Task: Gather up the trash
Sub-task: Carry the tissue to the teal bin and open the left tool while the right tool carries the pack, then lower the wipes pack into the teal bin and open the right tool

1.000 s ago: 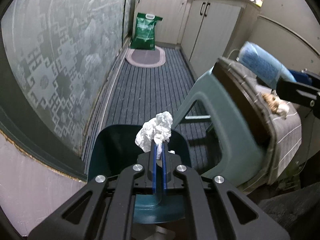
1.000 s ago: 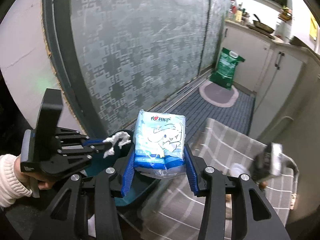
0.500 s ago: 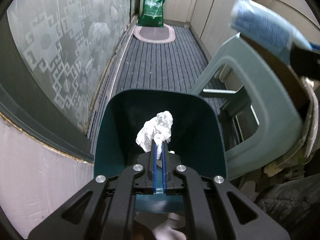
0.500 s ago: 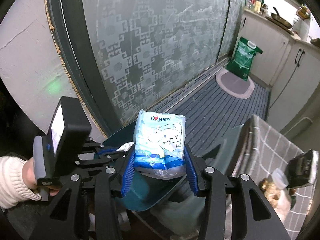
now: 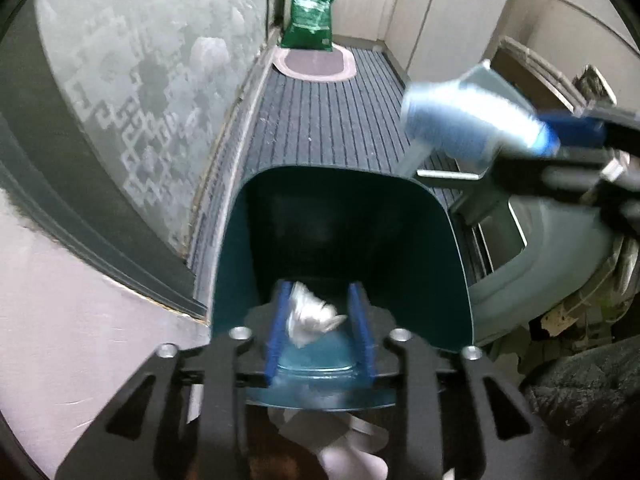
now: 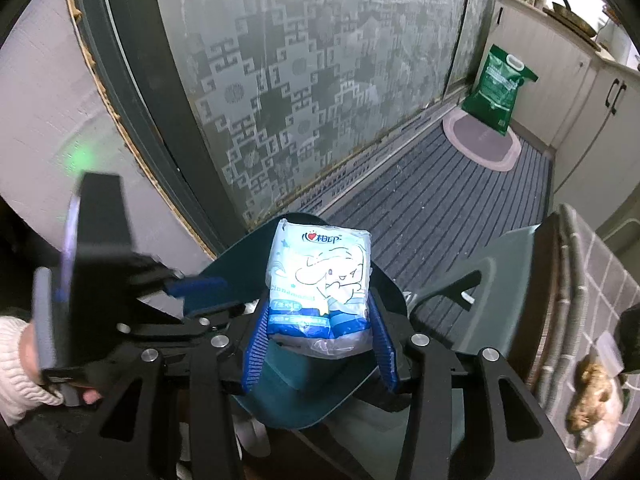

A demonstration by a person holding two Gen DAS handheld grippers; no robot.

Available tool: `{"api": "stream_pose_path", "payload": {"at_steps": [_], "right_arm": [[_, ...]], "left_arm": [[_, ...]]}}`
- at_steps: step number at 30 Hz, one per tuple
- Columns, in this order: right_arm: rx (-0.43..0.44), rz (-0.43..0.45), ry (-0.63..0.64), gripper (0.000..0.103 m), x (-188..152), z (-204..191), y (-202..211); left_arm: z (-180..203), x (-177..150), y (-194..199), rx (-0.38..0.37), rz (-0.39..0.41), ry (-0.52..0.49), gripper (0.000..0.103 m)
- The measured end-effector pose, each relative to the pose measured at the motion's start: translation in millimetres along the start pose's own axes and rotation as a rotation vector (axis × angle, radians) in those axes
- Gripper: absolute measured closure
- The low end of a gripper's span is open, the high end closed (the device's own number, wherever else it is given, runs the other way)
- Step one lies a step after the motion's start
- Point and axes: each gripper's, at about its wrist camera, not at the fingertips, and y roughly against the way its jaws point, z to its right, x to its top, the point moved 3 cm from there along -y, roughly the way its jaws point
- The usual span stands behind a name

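Left jaws opening around tissue (image 5: 310,314); right jaws grip packet (image 6: 320,280).

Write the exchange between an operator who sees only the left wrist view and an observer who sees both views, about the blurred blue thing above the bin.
Operator: My left gripper is opening its fingers, crumpled tissue between them, over the bin. What is that blue blur?
Observer: A tissue pack with a cartoon print, clamped in the right gripper.
Operator: Who carries my gripper?
Observer: A hand in a cream knitted sleeve holds its handle.
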Motion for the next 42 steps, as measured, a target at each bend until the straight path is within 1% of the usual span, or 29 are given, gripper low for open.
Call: {"api": "stream_pose_path", "payload": {"at_steps": [4,9,13,14,18,20,21,24,33,34,35,37,42], "right_arm": [[0.000,-0.033,0.010,0.056,-4.7,-5.6,-17.0],[0.014,-0.084,0.014,0.056,-16.6,-11.8,-37.8],[0.030,-0.125,0.017,0.056,-25.3,-16.4,-55.4],[0.029,-0.131,0.020,0.056,-26.6,-17.2,-58.2],[0.028,-0.169,0.027,0.055,-34.7,-16.3,-73.1],[0.051,-0.195,0.027,0.050,-38.0,-16.8,-80.3],[0.047,-0.200,0.024,0.048,-40.3,-16.5,-82.8],[0.041,-0.209,0.036,0.048,-45.2,-16.9,-84.1],[0.075,-0.159,0.060,0.048,-39.6,-28.9,-63.6],[0.079,-0.142,0.067,0.048,-38.1,-30.8,-57.6],[0.083,-0.129,0.071,0.054,-36.6,-31.6,-52.2],[0.091,-0.104,0.073,0.058,-32.6,-31.5,-43.2],[0.101,0.008,0.067,0.060,-18.3,-27.4,-1.6]], "left_arm": [[-4.8,7.2,24.4,0.015,0.068,0.008,0.066],[-2.8,16.4,63.5,0.027,0.186,0.022,0.067],[3.1,22.6,93.4,0.029,0.269,0.021,0.072],[4.5,24.4,101.8,0.023,0.292,0.026,0.076],[5.6,34.8,123.9,0.011,0.346,0.039,0.079],[9.2,37.5,135.0,0.007,0.373,0.040,0.079],[10.0,38.9,136.7,0.007,0.383,0.039,0.079],[12.2,42.7,143.7,0.007,0.410,0.038,0.079],[20.4,49.9,168.3,-0.016,0.477,0.040,0.079],[22.1,51.2,171.3,-0.020,0.485,0.042,0.079],[23.2,51.8,173.6,-0.021,0.492,0.043,0.079],[27.6,54.2,179.4,-0.027,0.508,0.044,0.079],[39.9,60.0,193.9,-0.046,0.553,0.043,0.075]]}}
